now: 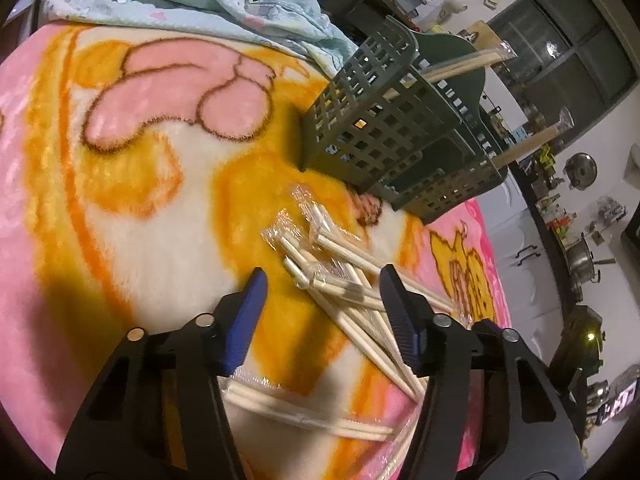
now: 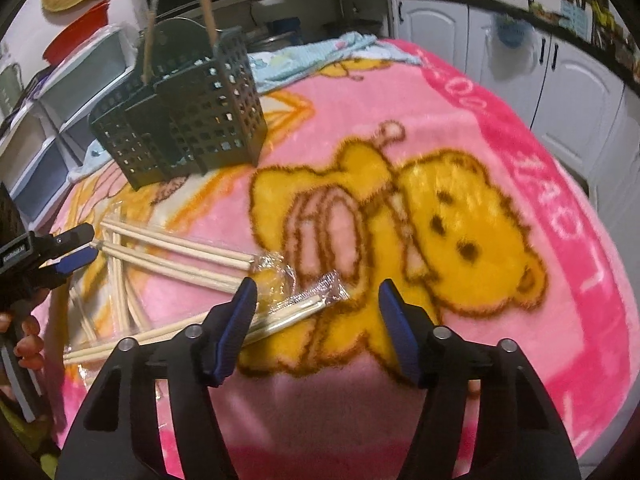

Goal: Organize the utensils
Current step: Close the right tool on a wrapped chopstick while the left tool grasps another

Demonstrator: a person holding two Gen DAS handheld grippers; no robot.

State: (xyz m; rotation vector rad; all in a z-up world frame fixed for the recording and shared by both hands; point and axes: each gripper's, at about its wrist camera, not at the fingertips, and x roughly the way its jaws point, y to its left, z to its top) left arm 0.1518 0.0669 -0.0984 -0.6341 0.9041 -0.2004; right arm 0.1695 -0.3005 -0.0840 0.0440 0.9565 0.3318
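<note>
Several pairs of plastic-wrapped wooden chopsticks lie crossed in a loose pile on the pink blanket. My left gripper hangs just over the pile, jaws open, with some pairs lying in the gap and neither blue pad pressing on them. It also shows in the right wrist view as the left gripper at the pile's left end. My right gripper is open; one wrapped pair reaches in beside its left finger. A dark green slotted caddy stands beyond the pile with chopsticks sticking out of it.
The pink and orange cartoon blanket covers the whole work surface. A pale blue towel lies crumpled behind the caddy. White cabinets and stacked drawers edge the surface. A person's fingers hold the left gripper's handle.
</note>
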